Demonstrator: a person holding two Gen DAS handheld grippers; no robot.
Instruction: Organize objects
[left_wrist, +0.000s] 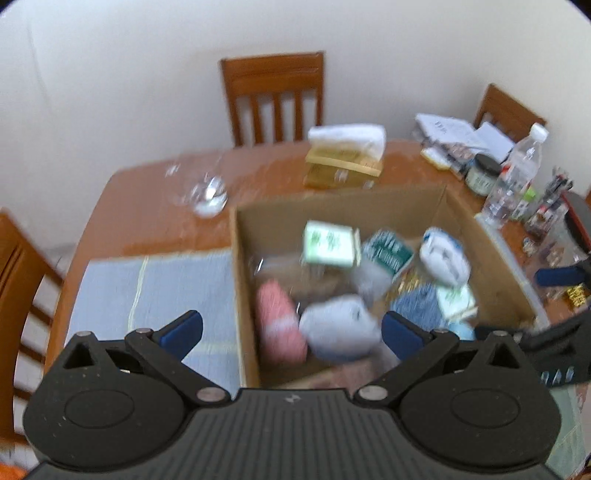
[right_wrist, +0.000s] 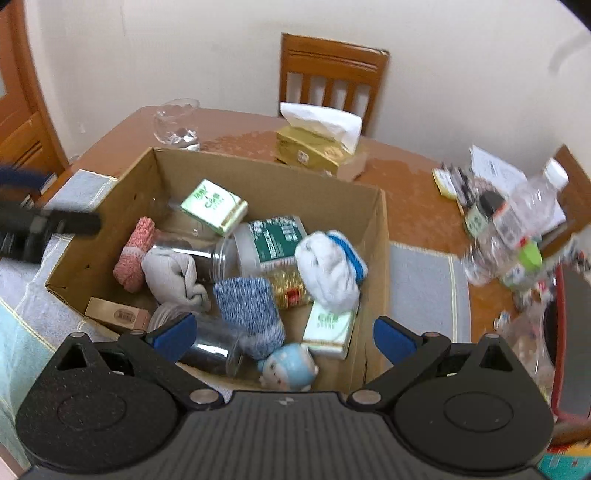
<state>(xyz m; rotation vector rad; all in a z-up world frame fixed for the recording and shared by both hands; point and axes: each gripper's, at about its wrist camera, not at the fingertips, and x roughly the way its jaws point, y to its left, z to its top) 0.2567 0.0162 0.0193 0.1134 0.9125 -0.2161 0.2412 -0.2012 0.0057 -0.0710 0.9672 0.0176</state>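
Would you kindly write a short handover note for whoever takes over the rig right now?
Left gripper: jaws wide open, empty, above the cardboard box.
Right gripper: jaws open, empty, above the box's near edge.
Done: the box already holds socks such as the pink sock, green cartons, jars and a blue figurine.
Left: the tissue box, wine glass and water bottle sit out on the table; whether they belong in the box is unclear.
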